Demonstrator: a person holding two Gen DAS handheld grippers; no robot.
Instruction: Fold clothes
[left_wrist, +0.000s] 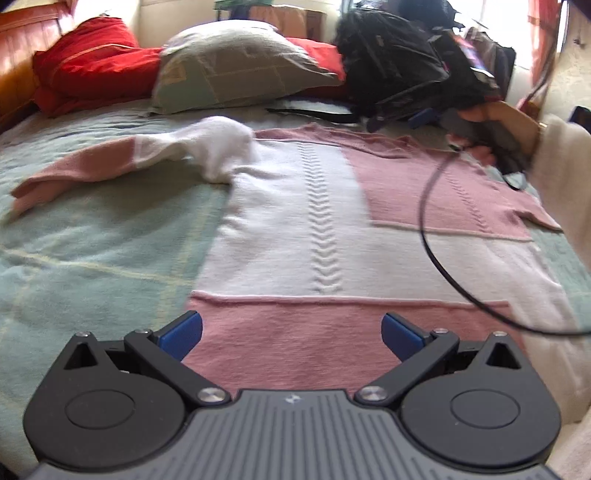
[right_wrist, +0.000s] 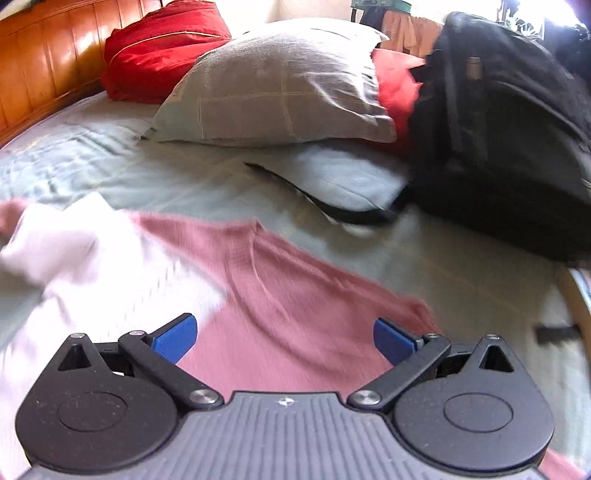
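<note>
A pink and white knitted sweater (left_wrist: 317, 221) lies spread flat on a pale green bedspread (left_wrist: 92, 240), its hem nearest the left camera. One sleeve (left_wrist: 122, 158) stretches away to the left, bunched where it meets the body; bare bedspread lies open around it. The sweater's far edge runs close to a grey-green pillow (left_wrist: 236, 66), with red cushions (left_wrist: 92, 62) and a black backpack (left_wrist: 399, 62) behind.

The left gripper (left_wrist: 291, 334) hovers over the pink hem band, its blue-padded jaws spread wide and holding nothing. The right gripper (right_wrist: 284, 341) is over the sweater's pink shoulder area, jaws likewise spread apart and empty; this view is motion-blurred. From the left camera, a person's hand (left_wrist: 495, 129) grips the right tool's handle at the sweater's right edge, a black cable (left_wrist: 428, 221) trailing across the knit.
</note>
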